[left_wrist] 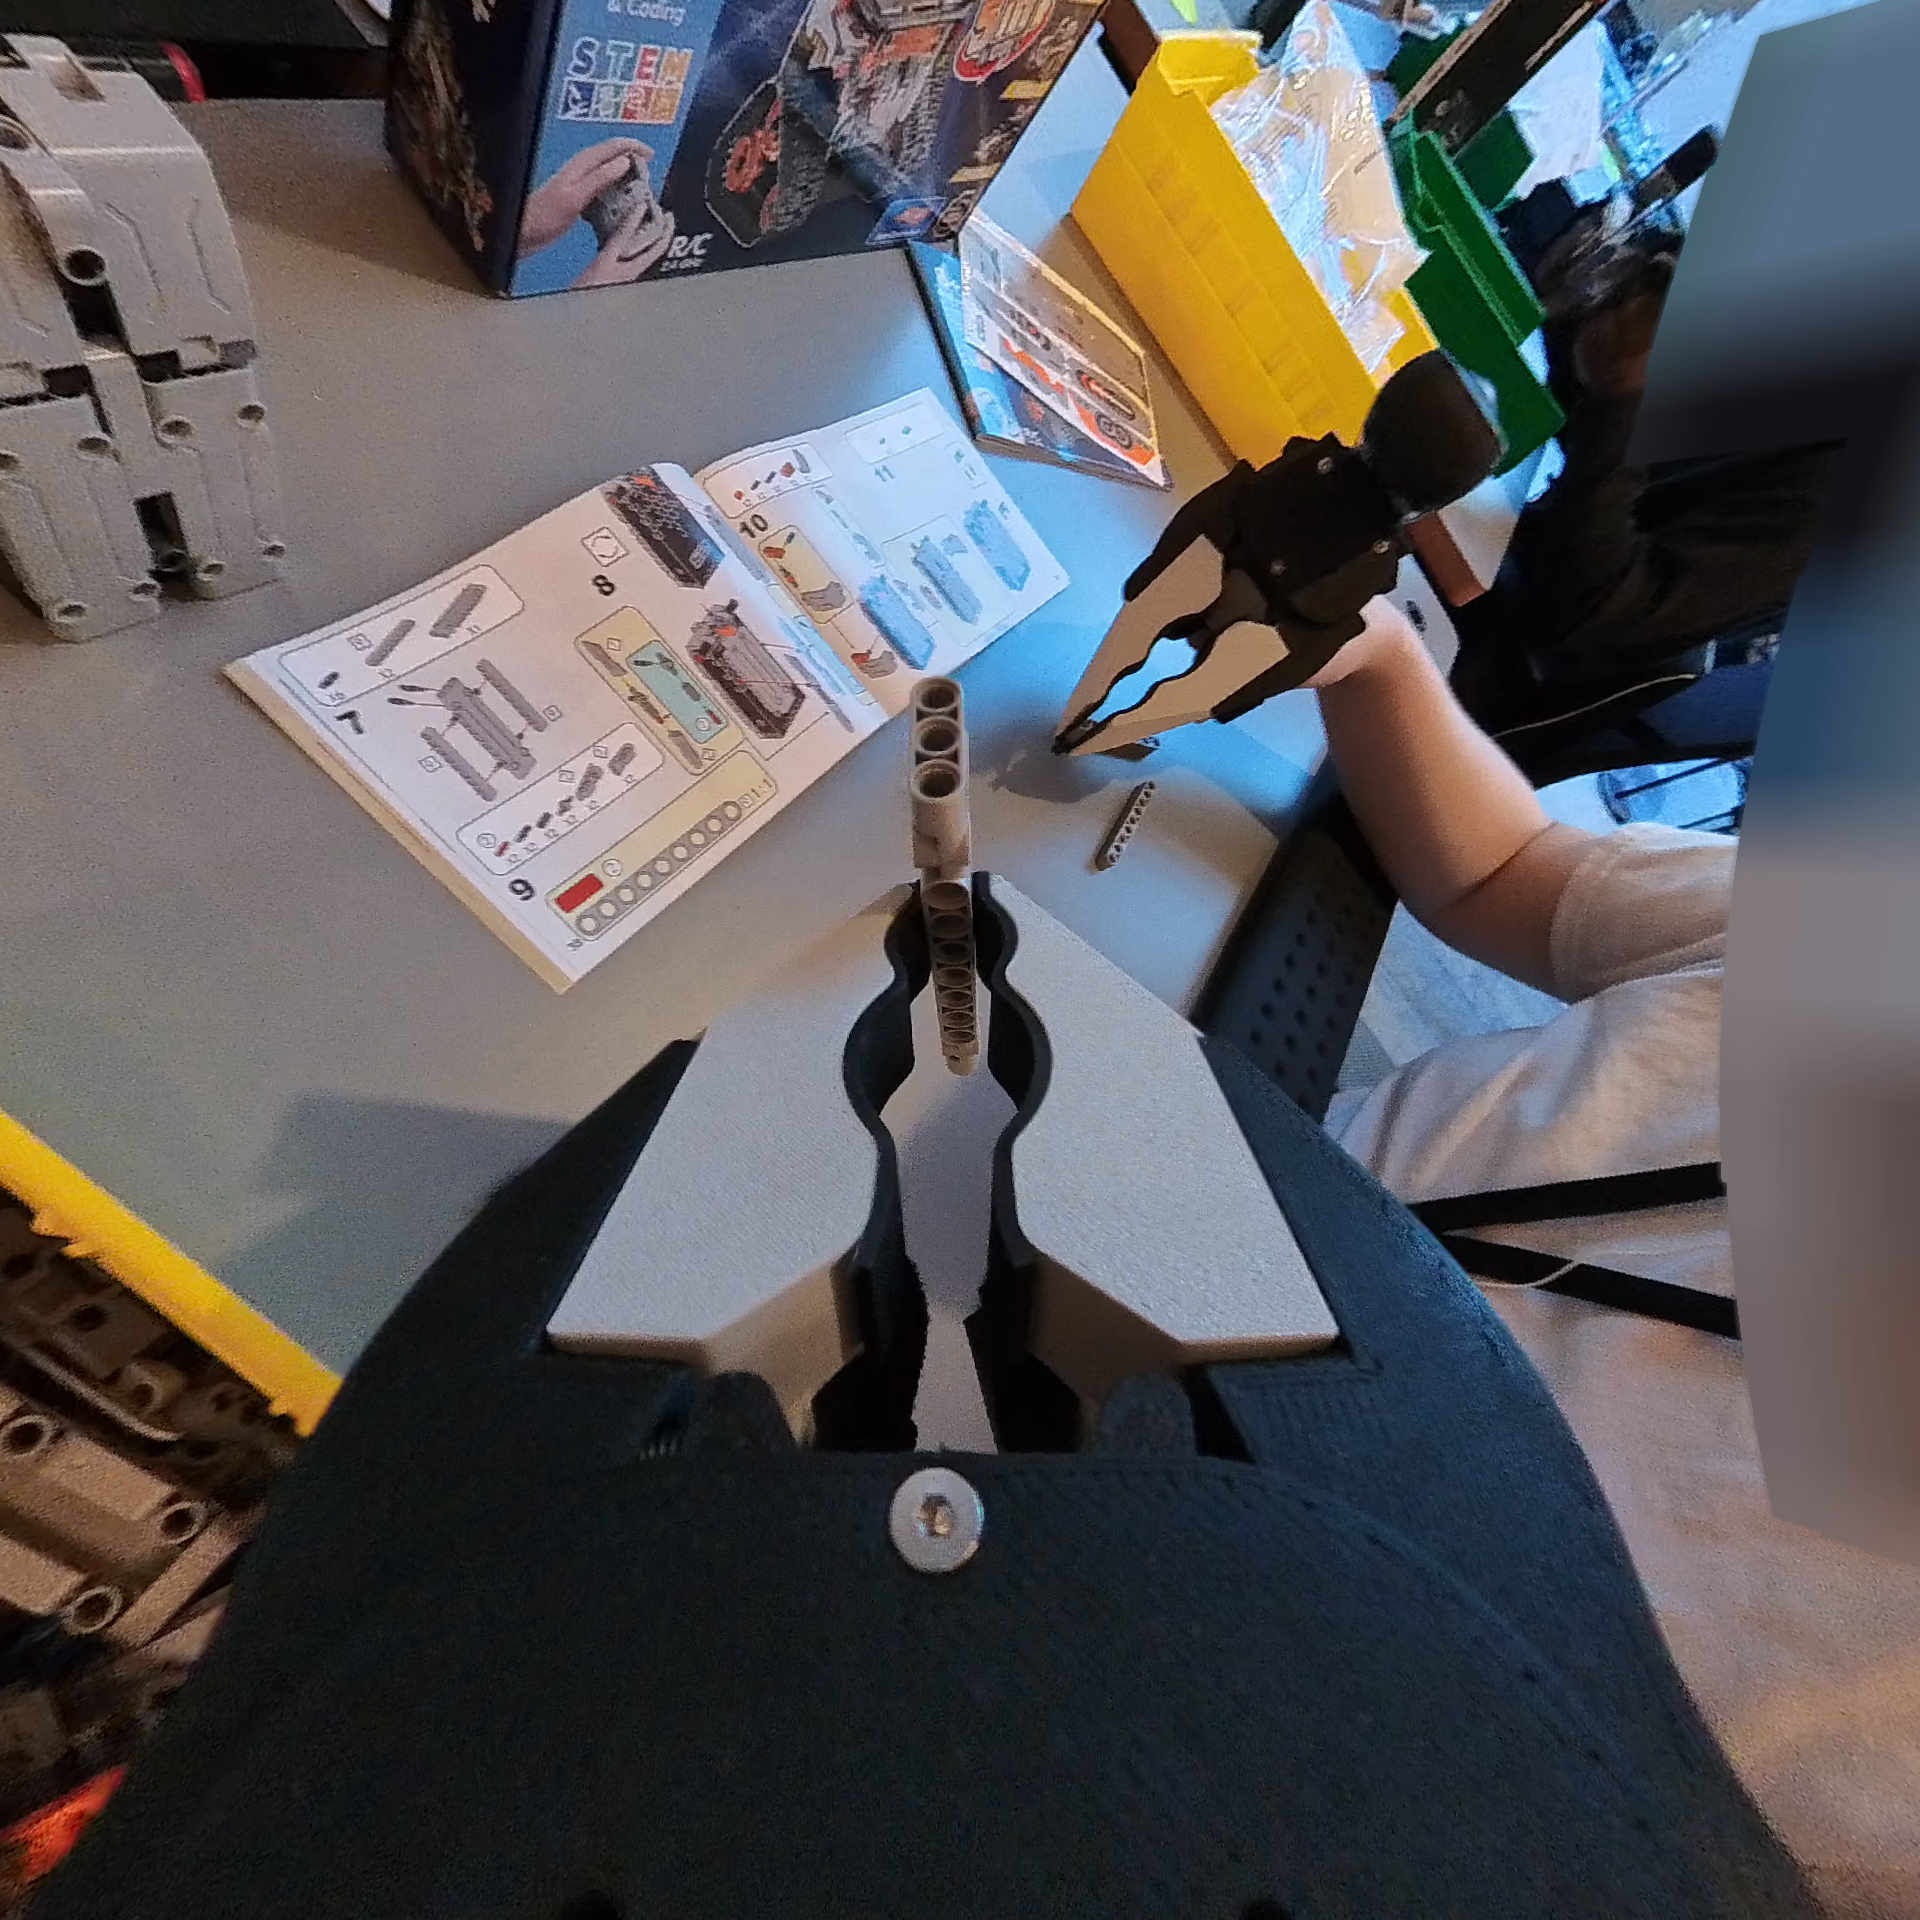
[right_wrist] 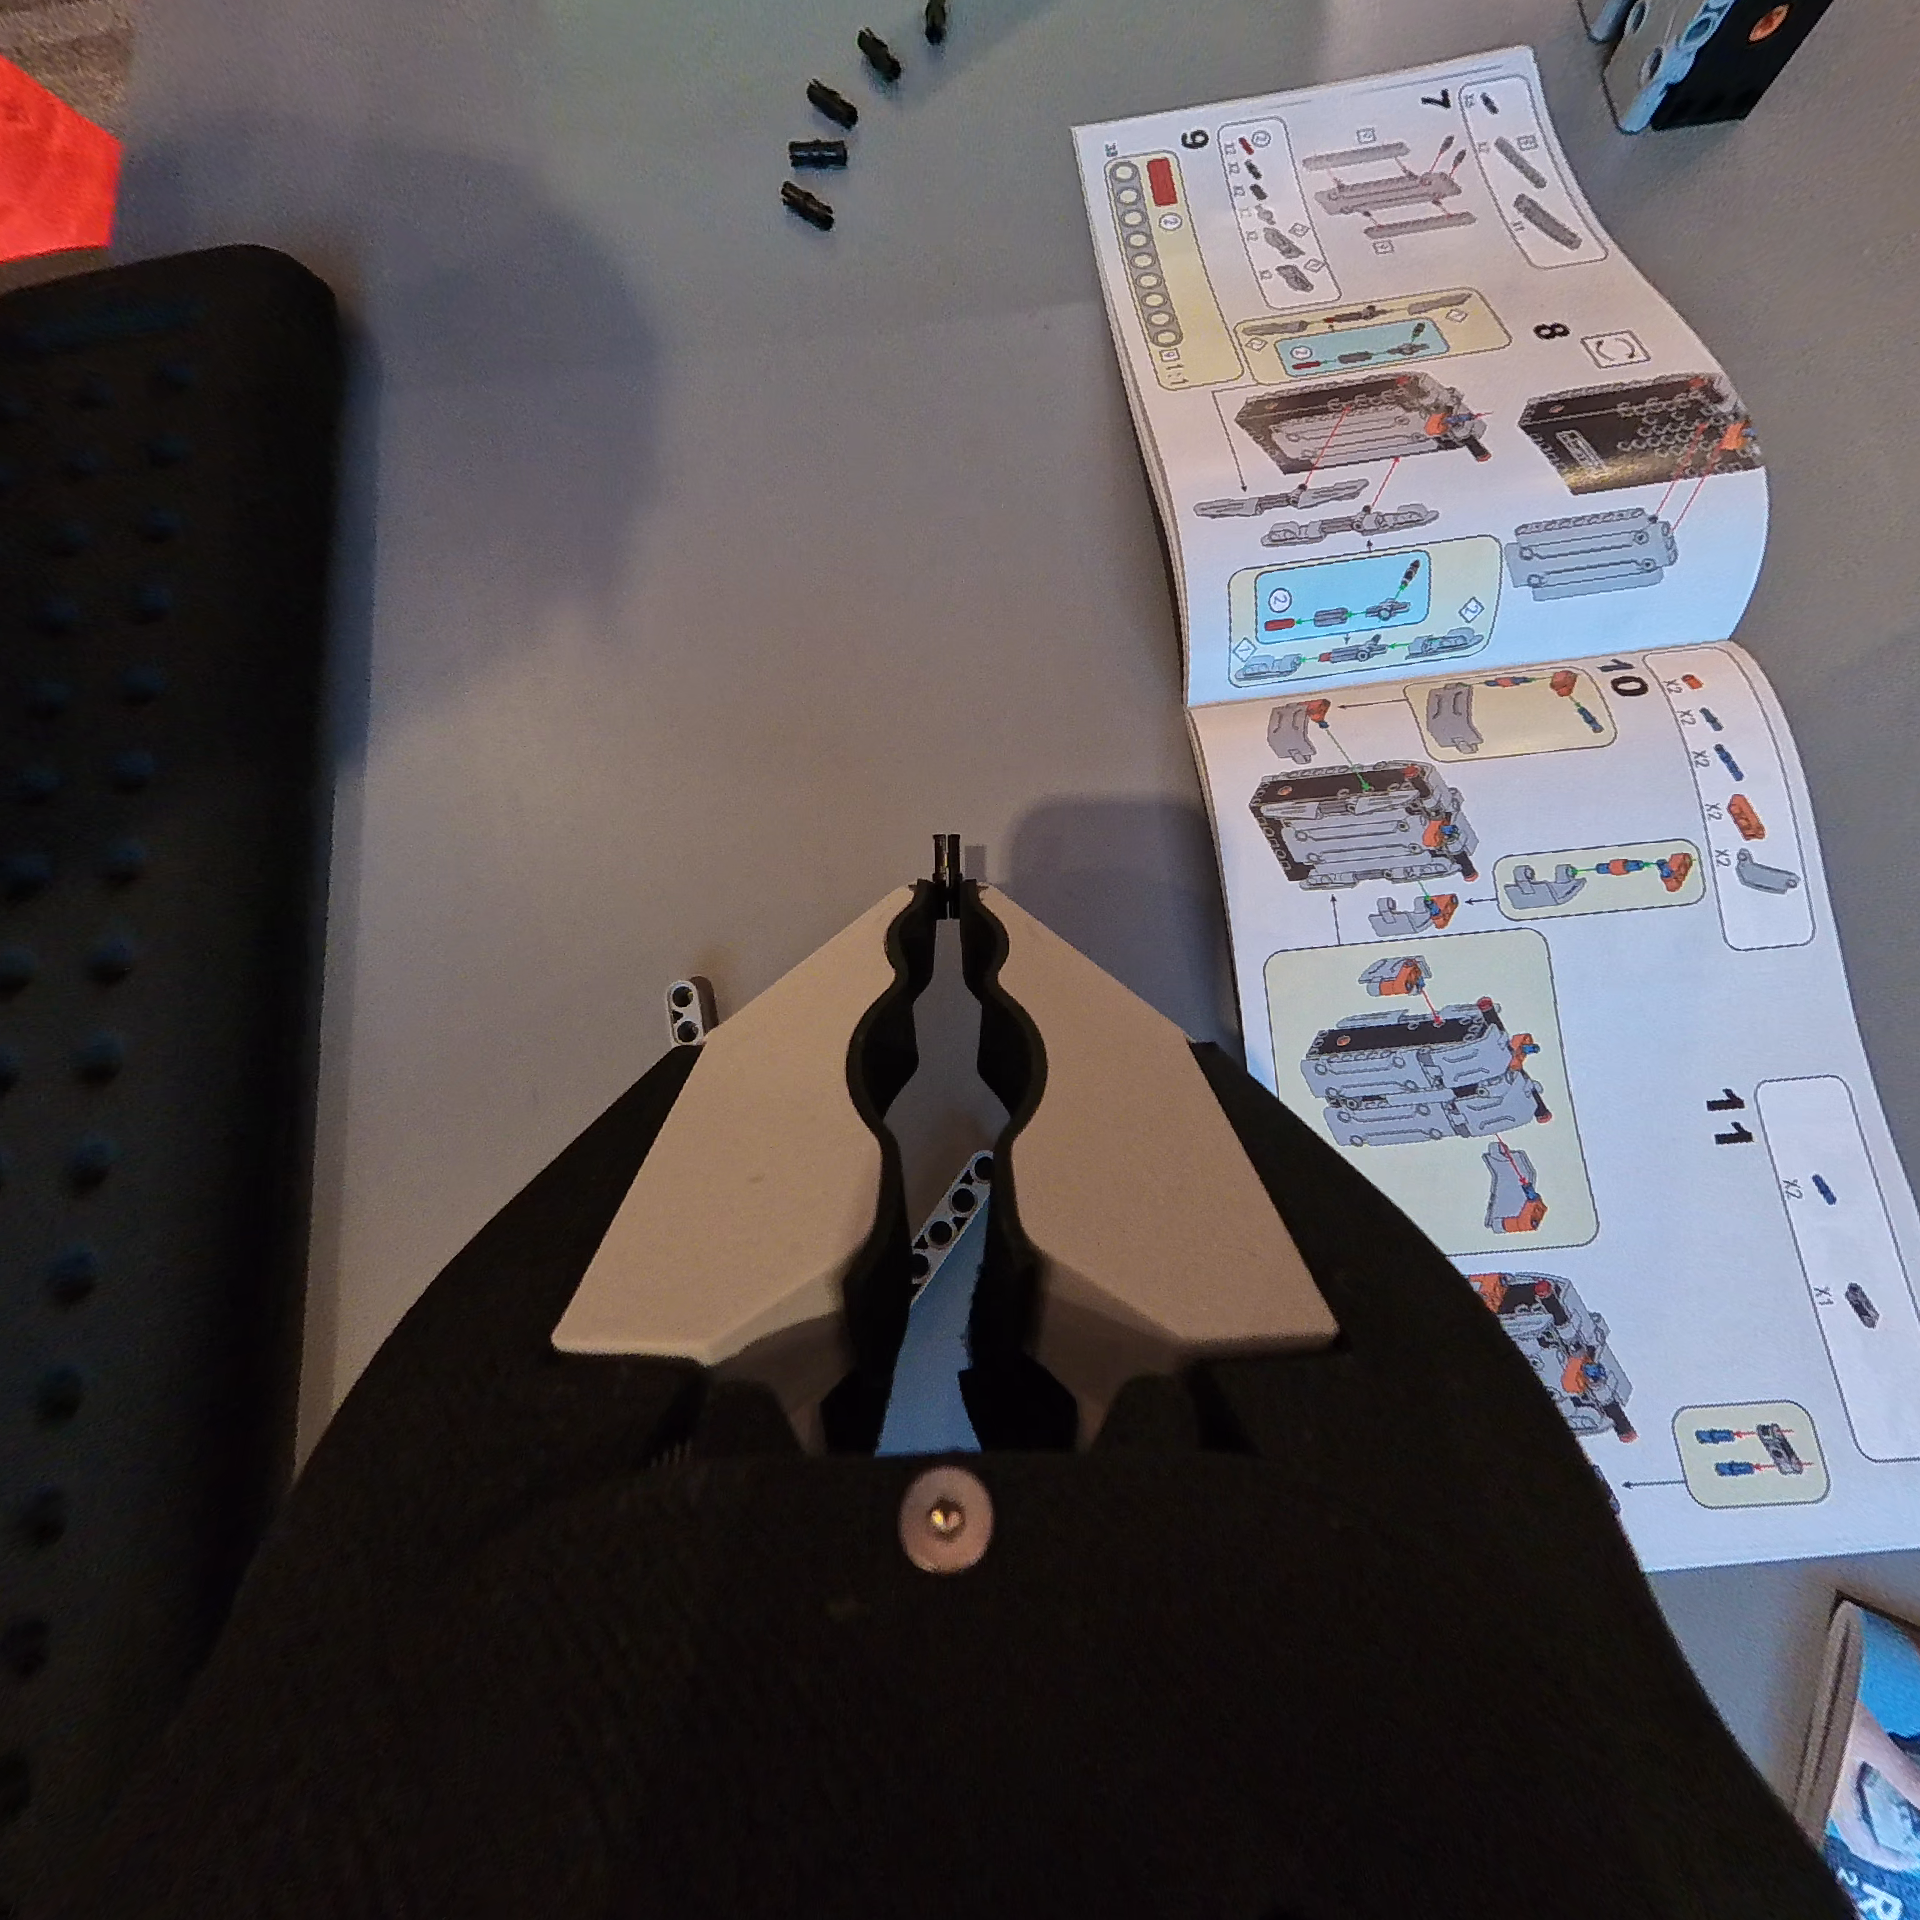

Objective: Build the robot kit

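Left wrist view: our left gripper [left_wrist: 943,894] clamps an upright grey beam [left_wrist: 940,831]; our right gripper [right_wrist: 947,883], angled tip-down toward the table [right_wrist: 623,623], pinches a black pin [right_wrist: 944,862].

The fingers [left_wrist: 727,1174] are matt, grainy printed plastic with a shiny metal screw [left_wrist: 935,1519]. The beam [left_wrist: 940,821] is smooth grey plastic. The booklet [right_wrist: 1455,623] is glossy paper on a matt grey bench [right_wrist: 727,571].

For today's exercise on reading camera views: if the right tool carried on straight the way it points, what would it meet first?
Most likely the bare grey table just past the small black pin it grips. The loose black pins lie farther on, slightly left; depth is unclear.
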